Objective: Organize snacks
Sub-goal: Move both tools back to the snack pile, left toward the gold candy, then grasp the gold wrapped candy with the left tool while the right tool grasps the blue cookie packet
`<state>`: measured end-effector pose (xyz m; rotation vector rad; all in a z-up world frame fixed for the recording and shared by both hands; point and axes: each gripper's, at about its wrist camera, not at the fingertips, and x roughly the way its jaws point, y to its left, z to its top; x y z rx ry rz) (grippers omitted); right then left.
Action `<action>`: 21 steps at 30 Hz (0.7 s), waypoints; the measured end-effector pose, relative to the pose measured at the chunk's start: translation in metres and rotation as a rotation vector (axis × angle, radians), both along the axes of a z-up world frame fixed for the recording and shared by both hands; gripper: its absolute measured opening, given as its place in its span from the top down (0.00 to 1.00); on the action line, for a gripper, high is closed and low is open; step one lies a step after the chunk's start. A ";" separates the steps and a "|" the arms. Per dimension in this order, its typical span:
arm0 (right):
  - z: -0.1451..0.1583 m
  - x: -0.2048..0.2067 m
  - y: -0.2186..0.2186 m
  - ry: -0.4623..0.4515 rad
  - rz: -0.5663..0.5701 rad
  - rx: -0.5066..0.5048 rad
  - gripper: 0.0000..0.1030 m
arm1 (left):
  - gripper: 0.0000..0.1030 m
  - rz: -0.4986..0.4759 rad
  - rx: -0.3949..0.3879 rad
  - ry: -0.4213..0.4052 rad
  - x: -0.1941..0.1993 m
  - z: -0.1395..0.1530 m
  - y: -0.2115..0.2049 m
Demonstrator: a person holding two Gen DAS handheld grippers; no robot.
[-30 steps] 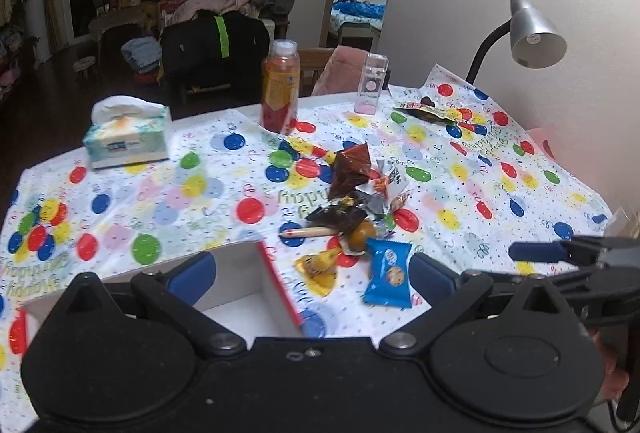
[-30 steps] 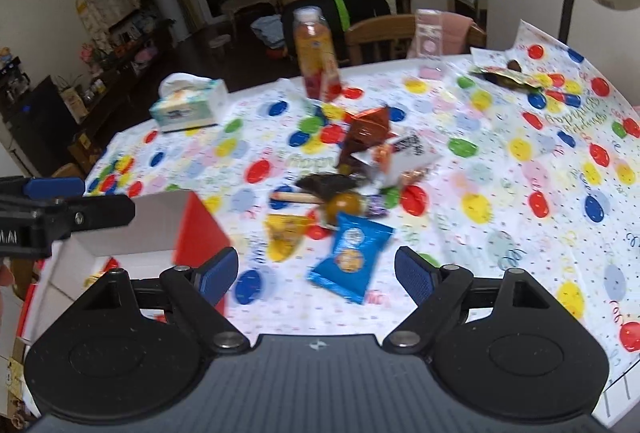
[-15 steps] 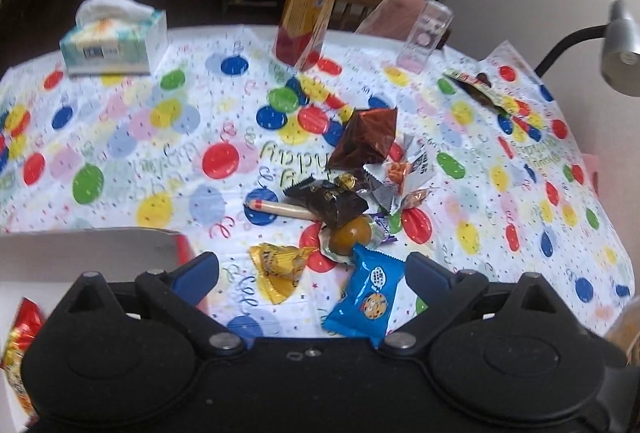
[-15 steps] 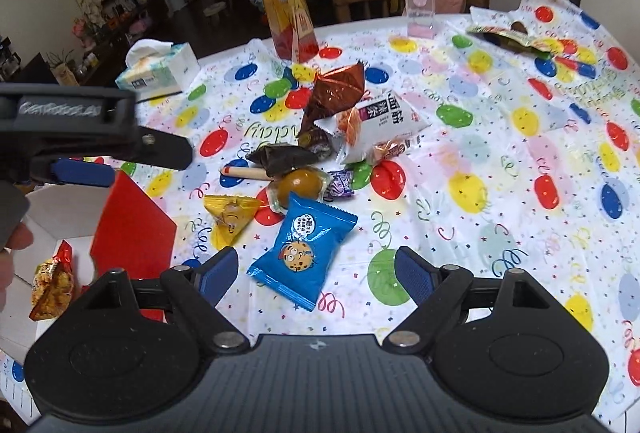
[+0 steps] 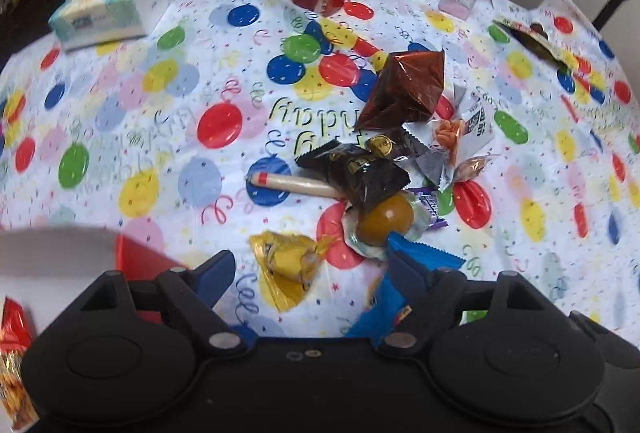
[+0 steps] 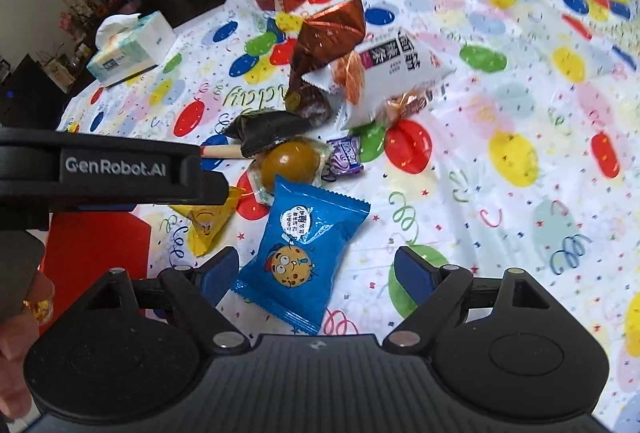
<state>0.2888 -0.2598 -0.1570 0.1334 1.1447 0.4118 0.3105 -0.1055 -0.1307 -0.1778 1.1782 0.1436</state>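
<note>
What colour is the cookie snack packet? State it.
Blue cookie packet, clearest in the right wrist view.

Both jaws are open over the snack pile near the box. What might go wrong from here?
1. The left gripper and right gripper sit close over neighbouring packets; the left one already crosses the right wrist view, so they may collide.
2. The blue cookie packet touches the wrapped round snack; grabbing it may drag that along.
3. The yellow packet lies near the red box flap, which a finger might catch.
</note>
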 end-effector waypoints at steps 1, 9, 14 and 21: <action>-0.002 0.002 0.001 0.005 0.000 0.002 0.17 | 0.25 -0.002 0.005 0.005 0.002 -0.002 -0.001; -0.015 0.010 0.011 0.033 0.005 0.000 0.25 | 0.42 0.006 0.033 0.061 0.011 -0.023 -0.002; -0.020 0.012 0.015 0.039 0.003 -0.003 0.30 | 0.49 0.041 0.005 0.084 0.013 -0.035 0.007; -0.020 0.014 0.019 0.049 -0.002 -0.008 0.48 | 0.64 0.059 -0.040 0.096 0.012 -0.043 0.012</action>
